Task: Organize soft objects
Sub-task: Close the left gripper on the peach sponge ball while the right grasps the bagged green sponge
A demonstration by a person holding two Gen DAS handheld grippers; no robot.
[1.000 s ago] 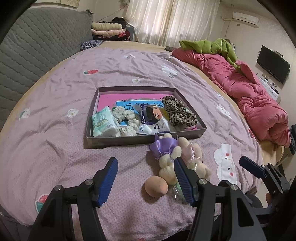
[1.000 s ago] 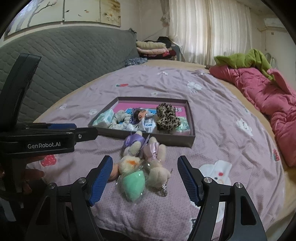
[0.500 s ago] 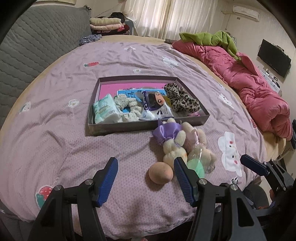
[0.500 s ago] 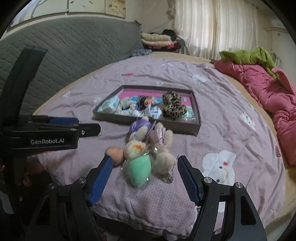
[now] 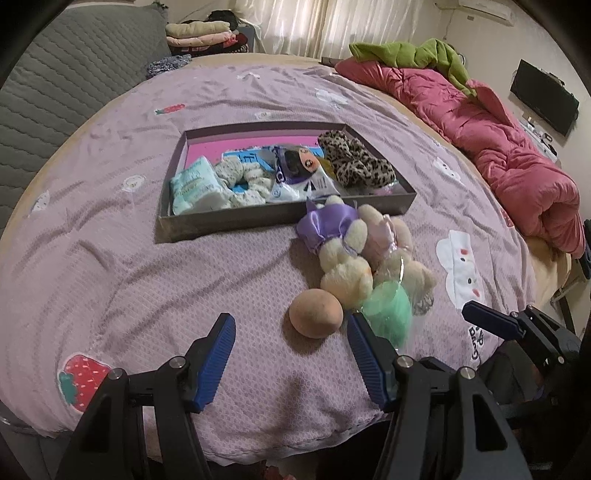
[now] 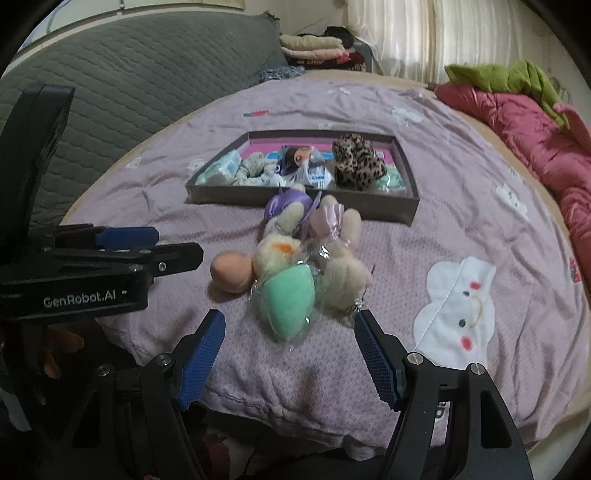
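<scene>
A shallow dark box (image 5: 221,220) (image 6: 402,162) on the purple bedspread holds a tissue pack (image 5: 194,188), a pale scrunchie (image 5: 243,177), a doll packet (image 5: 299,166) and a leopard scrunchie (image 5: 354,162). In front of it lie two plush toys (image 5: 347,251) (image 6: 332,240), an orange sponge (image 5: 314,312) (image 6: 231,271) and a wrapped green sponge (image 5: 388,314) (image 6: 290,299). My left gripper (image 5: 290,347) is open, empty, near the orange sponge. My right gripper (image 6: 290,350) is open, empty, before the green sponge.
A pink quilt (image 5: 498,140) with a green blanket (image 5: 406,51) lies along the right side. A grey quilted headboard (image 6: 129,81) is on the left. Folded clothes (image 5: 199,31) are stacked at the far end. The bed's near edge is just below both grippers.
Both grippers have drawn back toward the bed's near edge and lowered slightly. The toys and sponges have not moved. Both grippers stay open.
</scene>
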